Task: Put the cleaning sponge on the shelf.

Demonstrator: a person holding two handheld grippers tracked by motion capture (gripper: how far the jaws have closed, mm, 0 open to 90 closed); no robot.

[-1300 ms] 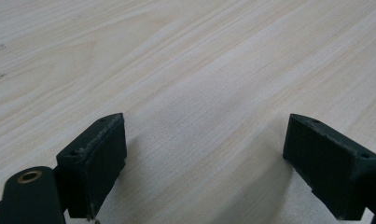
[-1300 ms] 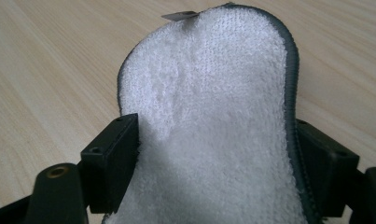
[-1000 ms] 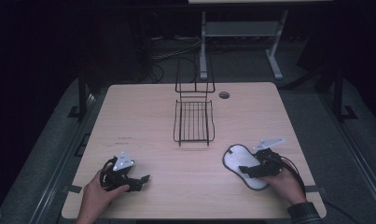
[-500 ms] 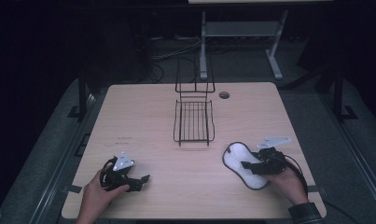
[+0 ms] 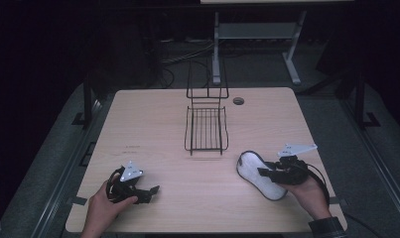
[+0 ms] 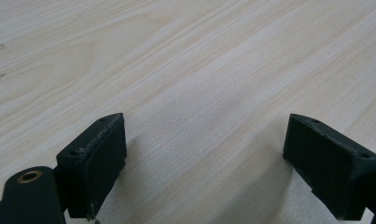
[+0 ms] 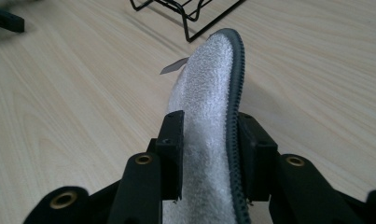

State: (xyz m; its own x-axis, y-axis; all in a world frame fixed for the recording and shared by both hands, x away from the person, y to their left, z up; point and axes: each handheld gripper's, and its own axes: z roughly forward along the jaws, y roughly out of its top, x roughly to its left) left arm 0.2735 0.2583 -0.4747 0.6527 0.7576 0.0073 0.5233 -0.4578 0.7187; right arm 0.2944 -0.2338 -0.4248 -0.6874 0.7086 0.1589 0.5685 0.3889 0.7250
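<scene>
The right gripper (image 7: 209,154) has just been closing its jaws on a white fleecy insole (image 7: 209,98) with a dark grey rim, and in the right gripper view the two pads now press its flanks, the insole standing on edge between them. The grip sits near one end. From there the insole's long axis runs straight out along the jaws toward twelve o'clock in that view. In the high view the same insole (image 5: 252,171) lies at the table's (image 5: 153,124) near right, stretching from the right gripper (image 5: 269,173) toward about ten o'clock, its far tip aimed at the black wire rack (image 5: 206,129). Whether that far tip rests on the wood or has lifted clear is hard to judge from here.

The rack stands at roughly eleven o'clock from the right hand, near the table's middle. It is nearer this hand than the other, so the carry looks like the right hand's job.

The left gripper (image 5: 147,190) sits at the near left, well apart, jaws wide over bare wood.
</scene>
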